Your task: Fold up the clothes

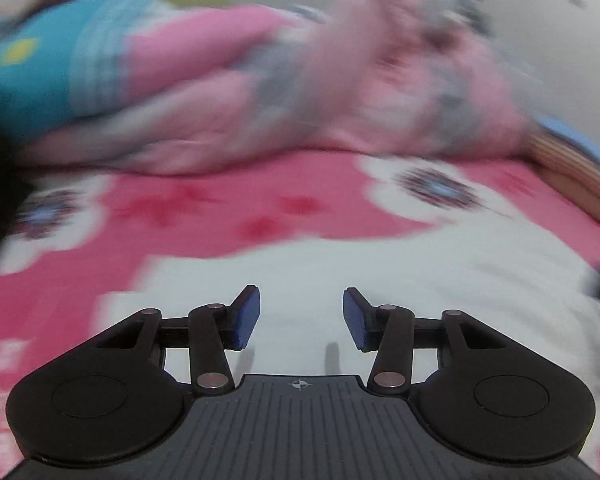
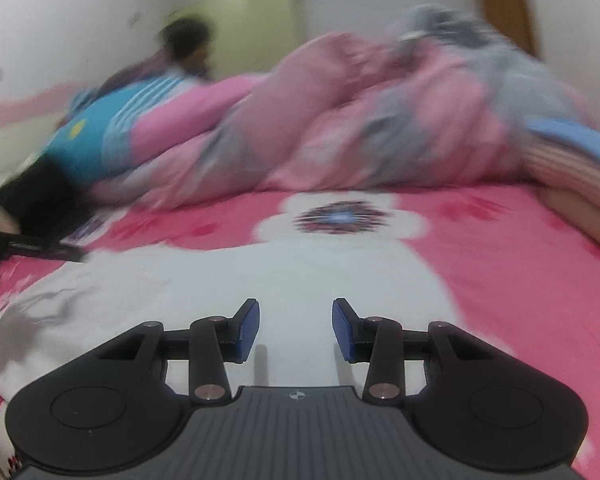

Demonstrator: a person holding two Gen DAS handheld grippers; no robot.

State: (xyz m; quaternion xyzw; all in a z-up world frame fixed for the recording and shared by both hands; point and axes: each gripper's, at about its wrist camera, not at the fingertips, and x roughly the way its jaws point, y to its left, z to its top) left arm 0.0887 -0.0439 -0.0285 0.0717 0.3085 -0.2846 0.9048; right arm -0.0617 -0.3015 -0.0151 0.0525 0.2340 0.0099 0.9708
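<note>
**A:** What's nearest on your feeds?

**B:** I start with the left hand-held gripper [image 1: 301, 317]. Its blue pads [image 1: 247, 317] stand apart at a middling gap with nothing between them. Under them I see a white garment [image 1: 380, 280] spread flat on the bed. The right hand-held gripper [image 2: 296, 330] reads the same: jaws partly apart, empty, above that white garment [image 2: 280, 272].

**A:** So the garment is my landmark. What lies around it?

**B:** It rests on a pink bedsheet [image 1: 260, 208] with white flower shapes. Just beyond the garment's far edge, the right view shows one such flower with a dark patterned centre [image 2: 338, 216]. At the garment's left edge in that view, a dark tip [image 2: 40, 249] reaches in; I take it for the other gripper, but blur keeps me from being sure.

**A:** And farther back?

**B:** Well beyond the garment, a bunched pink and grey quilt [image 2: 380, 128] runs across the bed. Left of it I see a person lying in a blue striped top [image 2: 100, 136]. Right of the quilt there is a striped pillow [image 2: 572, 168] with a blue cloth [image 2: 580, 140] on it. Behind all that stands the white wall [image 2: 80, 20]. Both pictures are smeared, so finer detail escapes me.
</note>
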